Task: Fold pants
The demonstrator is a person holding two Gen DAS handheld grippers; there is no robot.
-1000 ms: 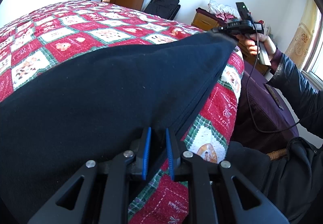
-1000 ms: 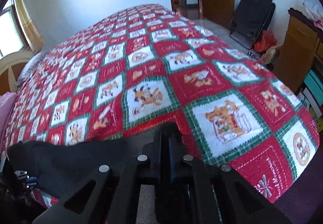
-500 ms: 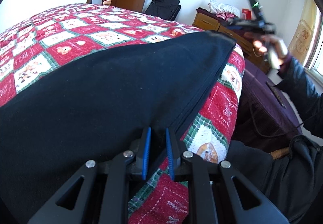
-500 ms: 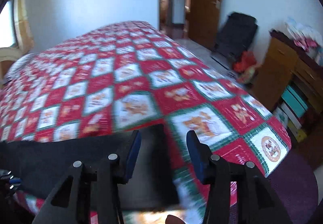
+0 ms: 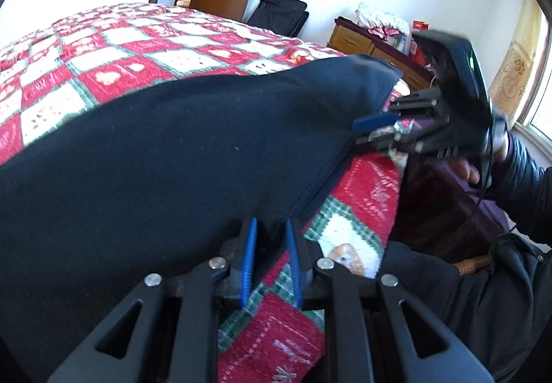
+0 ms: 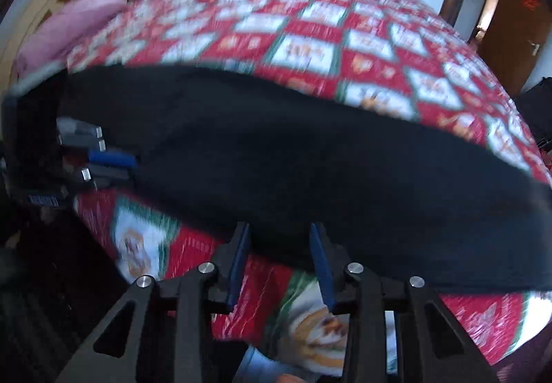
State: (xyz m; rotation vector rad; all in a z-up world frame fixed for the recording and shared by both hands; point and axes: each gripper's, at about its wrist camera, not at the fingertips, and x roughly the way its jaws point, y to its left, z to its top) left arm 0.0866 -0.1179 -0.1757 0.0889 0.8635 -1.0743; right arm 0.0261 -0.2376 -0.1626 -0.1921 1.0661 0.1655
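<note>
Bedroom scene: red, white and green patchwork quilt (image 5: 114, 72) covers the bed, with the black fabric pants (image 5: 172, 148) spread flat along its near edge, presumably for folding. Left gripper (image 5: 270, 241) sits low at that near edge; the pants' hem runs in between its blue pads (image 5: 249, 252), and the jaws are easing apart, with a visible gap on the right side. Whether they still pinch the cloth cannot be told; this looks like a letting-go after laying the edge down. Right gripper (image 6: 281, 255) is at the far end of the same edge, its jaws apart and closing; the pants' edge lies just ahead of its tips, not yet between them. Probably it is lining up for a fresh grip to start the next fold. From the left wrist view, the right gripper comes in sideways beside the pants' far corner, person's hand (image 5: 465, 170) behind it.
</note>
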